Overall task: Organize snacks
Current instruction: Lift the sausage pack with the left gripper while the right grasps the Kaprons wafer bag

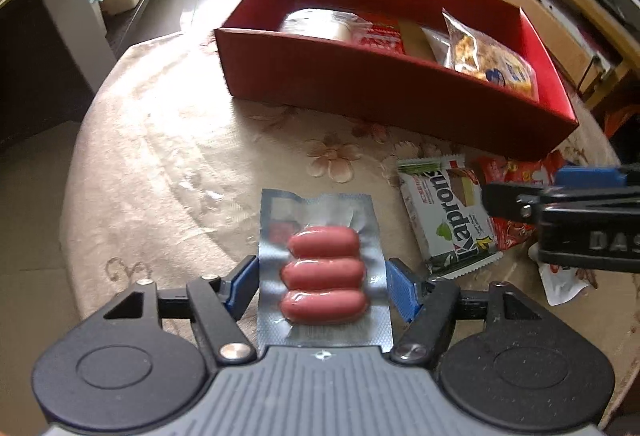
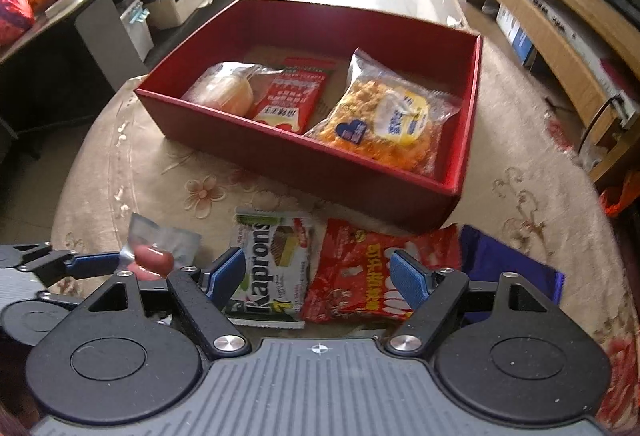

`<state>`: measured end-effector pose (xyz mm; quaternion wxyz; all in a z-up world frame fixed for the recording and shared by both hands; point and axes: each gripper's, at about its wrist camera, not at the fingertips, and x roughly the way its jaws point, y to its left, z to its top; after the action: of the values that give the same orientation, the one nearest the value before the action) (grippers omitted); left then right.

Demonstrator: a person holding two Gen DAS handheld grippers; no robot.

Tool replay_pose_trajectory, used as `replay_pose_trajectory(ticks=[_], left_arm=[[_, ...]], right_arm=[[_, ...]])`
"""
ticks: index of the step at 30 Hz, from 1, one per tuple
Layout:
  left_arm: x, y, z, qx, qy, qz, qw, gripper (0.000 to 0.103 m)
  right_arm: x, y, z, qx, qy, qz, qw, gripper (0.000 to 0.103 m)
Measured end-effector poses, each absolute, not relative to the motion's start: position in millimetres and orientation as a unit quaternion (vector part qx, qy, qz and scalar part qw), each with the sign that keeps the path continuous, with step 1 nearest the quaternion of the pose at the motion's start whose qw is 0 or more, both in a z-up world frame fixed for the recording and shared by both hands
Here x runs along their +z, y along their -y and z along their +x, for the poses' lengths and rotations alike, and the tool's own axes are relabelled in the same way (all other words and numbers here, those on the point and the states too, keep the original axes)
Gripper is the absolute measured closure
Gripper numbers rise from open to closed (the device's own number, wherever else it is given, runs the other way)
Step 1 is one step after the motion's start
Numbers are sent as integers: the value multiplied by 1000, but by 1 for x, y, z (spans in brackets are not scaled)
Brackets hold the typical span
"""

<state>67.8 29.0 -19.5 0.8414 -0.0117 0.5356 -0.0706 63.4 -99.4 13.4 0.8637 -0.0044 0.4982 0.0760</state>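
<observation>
left gripper (image 1: 322,286): both blue pads press the side edges of a silver sausage pack (image 1: 320,268), three pink sausages across it, clenched on it. the pack's near end is cut off behind the gripper body. whether it is lifted or lying on the cloth, cannot tell. in the right wrist view only its top corner and one sausage (image 2: 154,260) show, past the left gripper's finger.

right gripper (image 2: 316,274): jaws wide, nothing between the pads; it hangs over a green-and-white kaprons wafer pack (image 2: 276,272) and a red snack bag (image 2: 360,272), lying just beside each other on the floral tablecloth (image 2: 132,171). a blue packet (image 2: 504,260) at the right is half hidden by the finger.

beyond, a red box (image 2: 288,159) on the table, near wall close to the loose snacks. inside: a clear-wrapped bun (image 2: 224,91), a red packet (image 2: 288,99), a yellow crispy snack bag (image 2: 384,119). print on them is too blurred to read. from the left wrist view the box wall hides most of its contents.
</observation>
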Motion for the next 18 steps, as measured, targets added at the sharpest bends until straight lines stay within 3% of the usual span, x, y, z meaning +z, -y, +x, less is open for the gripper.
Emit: replay_pose_trajectory(ticks=[14,18], left_arm=[[-30,-53,66,-70,-557,-32,827,36],[-33,-54,66,-72,-561,-30,824,36]], right_arm=[[-29,58,84,95,-555,-6,826,23],[-29,48,85,81,-541,-50,836,36]])
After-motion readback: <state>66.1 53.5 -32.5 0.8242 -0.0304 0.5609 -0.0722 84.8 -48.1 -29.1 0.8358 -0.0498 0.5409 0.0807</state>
